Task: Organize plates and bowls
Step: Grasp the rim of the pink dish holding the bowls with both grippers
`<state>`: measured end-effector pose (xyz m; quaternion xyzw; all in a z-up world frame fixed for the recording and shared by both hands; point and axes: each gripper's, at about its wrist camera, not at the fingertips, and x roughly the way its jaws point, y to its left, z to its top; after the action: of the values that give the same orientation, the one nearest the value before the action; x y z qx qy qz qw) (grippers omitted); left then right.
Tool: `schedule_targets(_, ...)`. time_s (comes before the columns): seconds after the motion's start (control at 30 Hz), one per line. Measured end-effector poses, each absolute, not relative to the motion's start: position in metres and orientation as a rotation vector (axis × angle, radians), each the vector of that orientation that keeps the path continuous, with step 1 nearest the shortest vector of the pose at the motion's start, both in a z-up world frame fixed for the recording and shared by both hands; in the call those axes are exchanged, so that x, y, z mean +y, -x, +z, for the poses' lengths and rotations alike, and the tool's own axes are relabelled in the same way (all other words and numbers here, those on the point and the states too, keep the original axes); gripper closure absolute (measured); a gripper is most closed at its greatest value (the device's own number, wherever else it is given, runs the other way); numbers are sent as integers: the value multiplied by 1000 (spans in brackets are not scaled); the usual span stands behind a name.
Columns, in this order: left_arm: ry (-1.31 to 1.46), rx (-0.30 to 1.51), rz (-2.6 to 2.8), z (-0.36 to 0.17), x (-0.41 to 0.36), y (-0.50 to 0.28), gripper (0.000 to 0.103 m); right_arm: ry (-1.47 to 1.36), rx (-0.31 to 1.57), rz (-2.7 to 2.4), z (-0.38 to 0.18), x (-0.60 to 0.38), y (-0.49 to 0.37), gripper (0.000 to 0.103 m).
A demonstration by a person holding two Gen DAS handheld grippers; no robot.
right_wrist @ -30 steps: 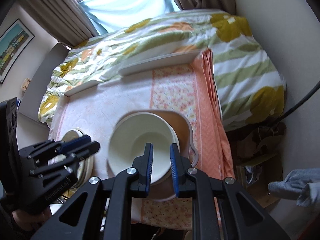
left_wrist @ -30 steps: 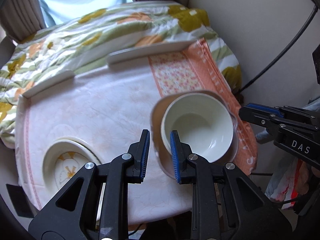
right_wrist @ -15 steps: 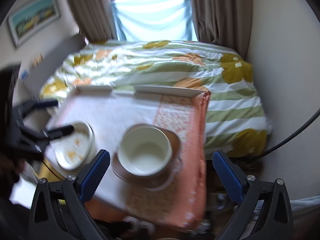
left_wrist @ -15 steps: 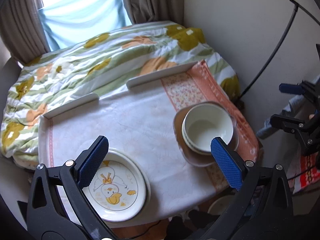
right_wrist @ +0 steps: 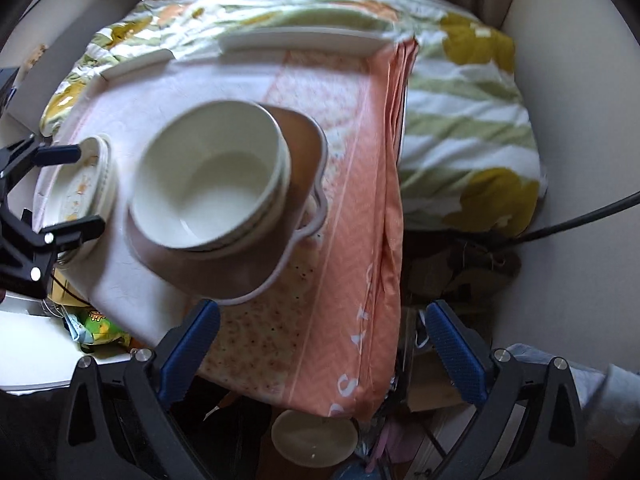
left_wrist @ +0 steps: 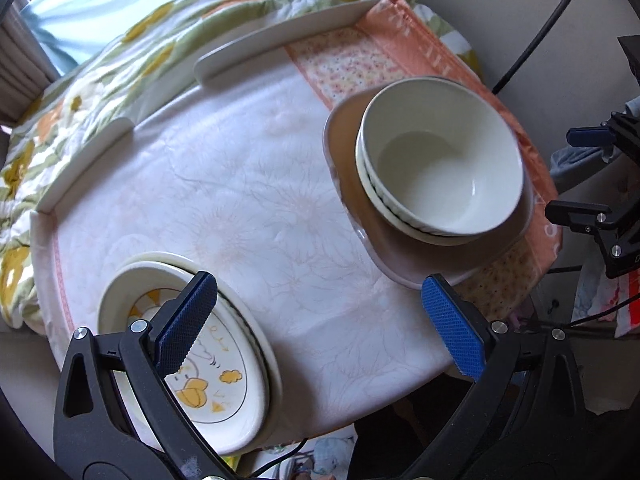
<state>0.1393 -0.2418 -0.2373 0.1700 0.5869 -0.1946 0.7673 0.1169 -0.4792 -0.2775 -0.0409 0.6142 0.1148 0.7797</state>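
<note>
A stack of cream bowls (left_wrist: 440, 168) sits on a brown plate (left_wrist: 404, 256) at the right of the round table; the stack (right_wrist: 208, 184) and the plate (right_wrist: 228, 272) also show in the right wrist view. A stack of cartoon-print plates (left_wrist: 200, 364) lies at the table's front left and shows in the right wrist view (right_wrist: 80, 192). My left gripper (left_wrist: 320, 328) is open and empty above the table's front edge. My right gripper (right_wrist: 320, 344) is open and empty, in front of the brown plate.
The table has a white cloth (left_wrist: 248, 184) and an orange cloth (right_wrist: 352, 208) hanging over its right side. White rails (left_wrist: 276, 36) line the far edge by a flowered quilt (right_wrist: 460, 92). A small bowl (right_wrist: 314, 438) and clutter lie below the table.
Both grippers have opened wide from nearly shut. Both pulled back half a second ago and have now come closer to the table again. The bowls stay stacked on the brown plate.
</note>
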Motion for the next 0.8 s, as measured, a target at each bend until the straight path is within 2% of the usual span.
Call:
schedule_targets(0.13,-331,1320,-451,-253,-244,-152,1,64,1356,267,-289,-478,-126,2)
schedule_targets(0.23,-324,1350,-460,-263,-247,-159,1,67,1370,296,-296,-470,-134,14)
schedule_targets(0.3,-315,1360,-463,-267,-251,-162,1,97,1387,309,-301,-464,-141,29)
schedule_targets(0.43,-343,1375,-470,-279,-257,-165,6,101,1416,351,-311,-455,-147,42)
schedule_targets(0.6,-341,1398,-485,-296,-265,-170,27,92,1436,391,-326,-447,-154,59)
schedule_targets(0.63,-345,1399,-485,-300,-267,-171,34,83,1436,397,-329,-446,-155,61)
schedule_targets(0.7,-345,1399,-494,-307,-272,-173,48,65,1430,412,-334,-444,-157,72)
schedule_targets(0.77,-326,1401,-507,-313,-277,-175,65,52,1425,415,-338,-444,-160,76)
schedule_targets(0.8,-316,1397,-517,-314,-279,-175,67,55,1415,414,-339,-445,-161,80)
